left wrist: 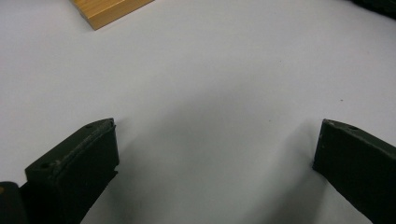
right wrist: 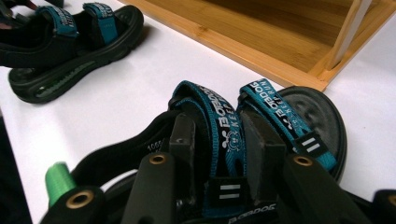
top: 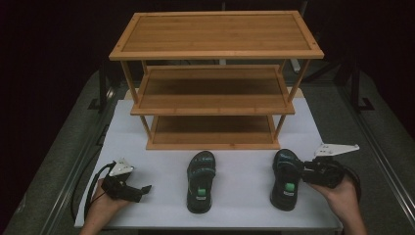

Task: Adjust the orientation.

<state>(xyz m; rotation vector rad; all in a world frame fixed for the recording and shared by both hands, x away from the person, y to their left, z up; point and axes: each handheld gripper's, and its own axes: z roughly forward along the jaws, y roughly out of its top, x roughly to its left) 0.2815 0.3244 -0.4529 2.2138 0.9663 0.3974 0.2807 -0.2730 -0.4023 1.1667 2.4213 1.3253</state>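
Two black sandals with teal straps lie on the white table top in front of a bamboo rack. The left sandal lies alone near the middle. My right gripper comes at the right sandal from its right side. Its jaws stand on either side of the sandal's rear teal strap and press on it. A green tag sticks up at that sandal's heel. My left gripper rests at the front left, jaws wide open over bare white surface.
The three-shelf bamboo rack stands at the back of the white table top, its bottom shelf just beyond the sandals' toes. A corner of the rack shows in the left gripper view. Dark grey floor surrounds the table.
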